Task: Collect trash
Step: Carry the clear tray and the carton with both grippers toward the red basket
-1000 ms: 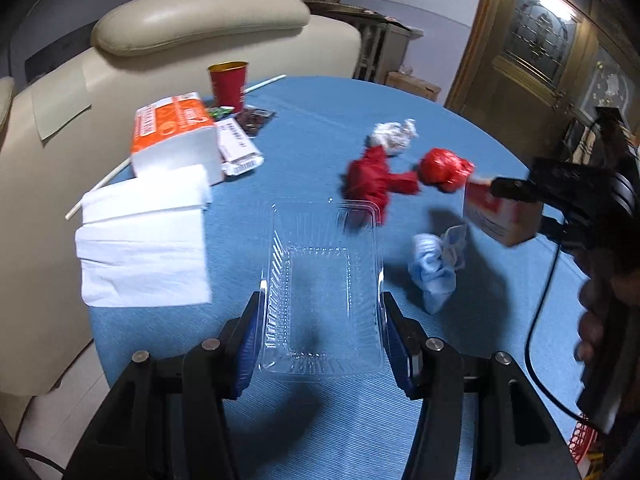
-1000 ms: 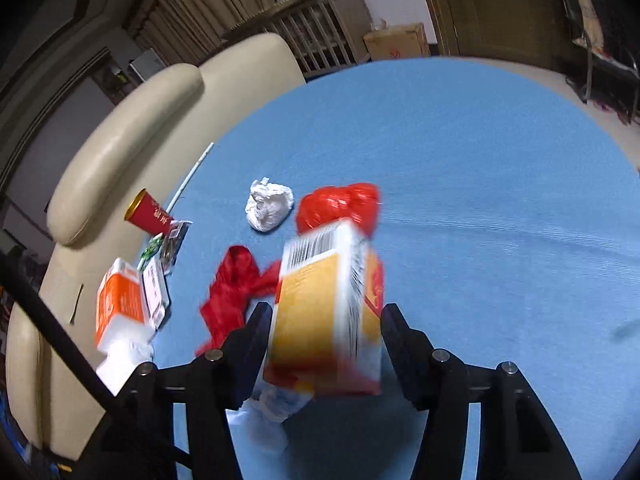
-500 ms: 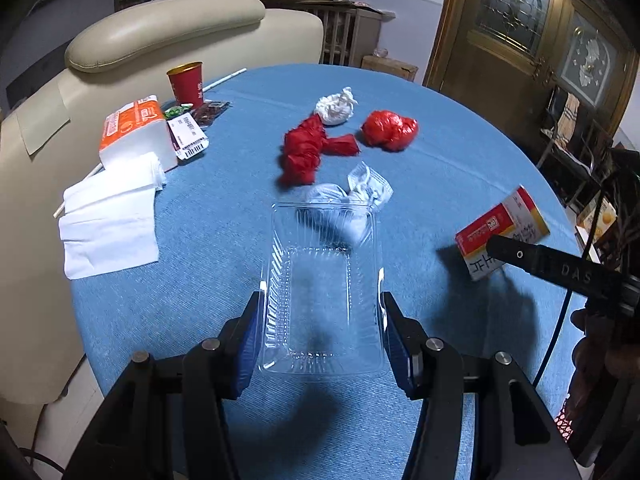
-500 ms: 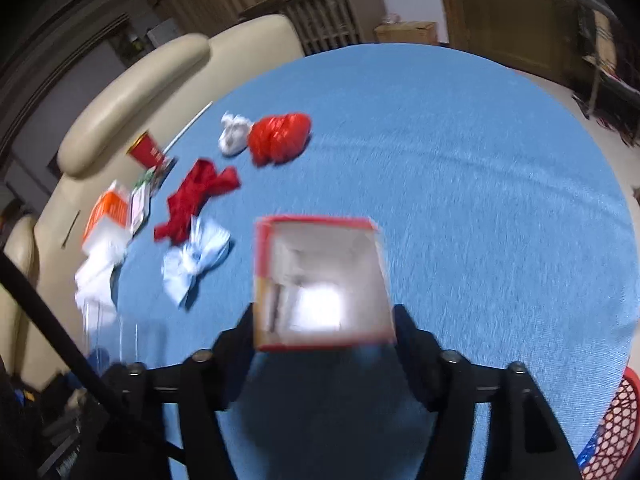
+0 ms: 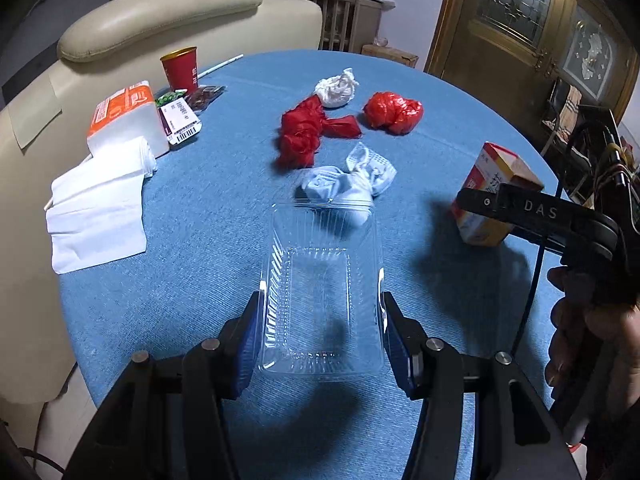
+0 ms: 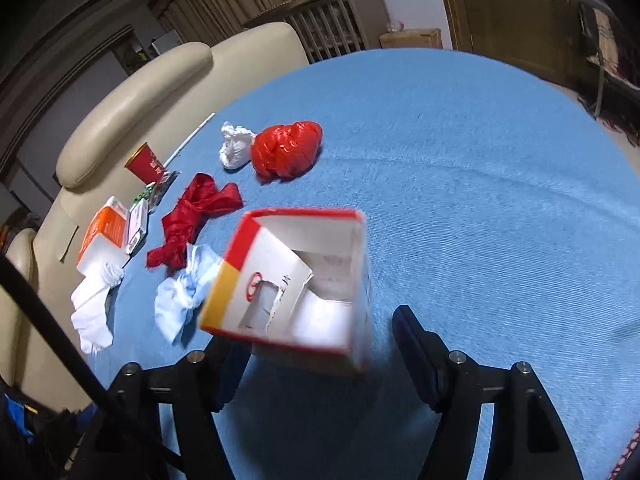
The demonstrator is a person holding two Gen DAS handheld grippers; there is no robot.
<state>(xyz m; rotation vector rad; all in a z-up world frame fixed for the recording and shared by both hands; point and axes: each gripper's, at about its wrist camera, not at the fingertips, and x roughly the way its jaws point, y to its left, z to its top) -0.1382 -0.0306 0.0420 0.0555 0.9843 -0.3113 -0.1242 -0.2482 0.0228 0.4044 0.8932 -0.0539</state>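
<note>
On the counter [image 5: 240,184], the clear tray [image 5: 320,292] sits between the left claw [image 5: 320,320] pads. Just beyond its far rim lies a crumpled cloth [image 5: 348,184], with 2 bags [image 5: 308,132] and a paper wad [image 5: 336,88] farther back. The carton [image 5: 492,188] stands right; tissue pack [image 5: 124,116], napkins [image 5: 96,216] and cup [image 5: 180,68] left

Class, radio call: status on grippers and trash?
Left gripper shut on clear tray. Right gripper jaws just been closing, carton between them, one pad off it. Nothing blocking.
</note>
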